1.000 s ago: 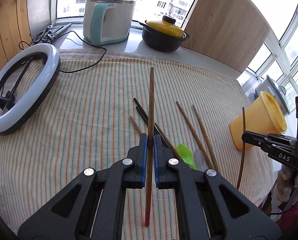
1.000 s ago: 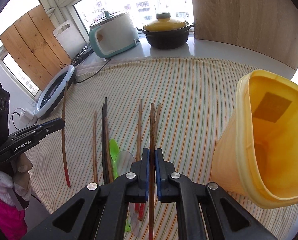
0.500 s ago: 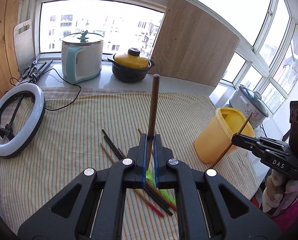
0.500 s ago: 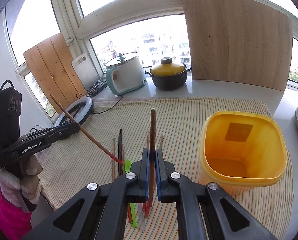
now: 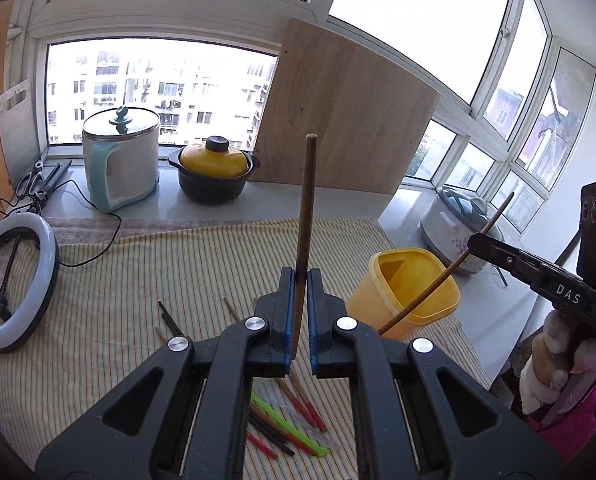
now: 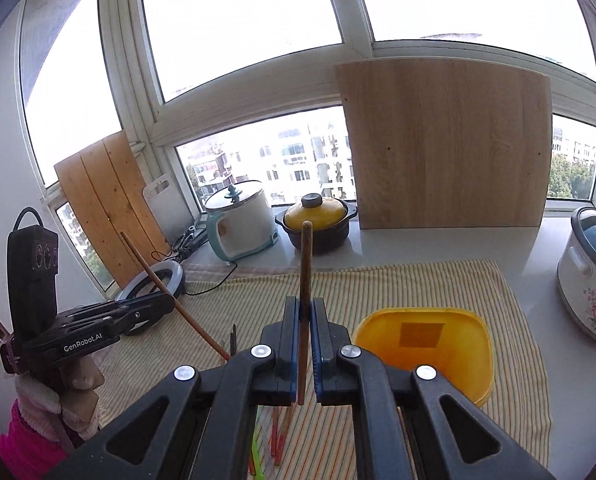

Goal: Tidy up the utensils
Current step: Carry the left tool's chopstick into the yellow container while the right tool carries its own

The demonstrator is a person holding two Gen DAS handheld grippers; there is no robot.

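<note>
My left gripper (image 5: 300, 280) is shut on a brown wooden chopstick (image 5: 305, 216) that stands almost upright, high above the striped cloth. My right gripper (image 6: 305, 308) is shut on another brown chopstick (image 6: 305, 280), also near upright. From the left wrist view the right gripper (image 5: 481, 242) holds its chopstick (image 5: 441, 276) slanting across the open yellow container (image 5: 405, 292). The container (image 6: 425, 344) sits just right of my right gripper. Several chopsticks (image 5: 294, 400) and a green spoon (image 5: 286, 424) lie on the cloth below.
A ring light (image 5: 14, 280) lies at the cloth's left edge. A white kettle-pot (image 5: 118, 160), a yellow-lidded black pot (image 5: 214, 176) and a wooden board (image 5: 345, 120) stand on the sill behind. A flowered rice cooker (image 6: 589, 276) stands at the right.
Both grippers have risen and tilted up from the cloth, each carrying its chopstick. The right gripper's chopstick now slants over the yellow container.
</note>
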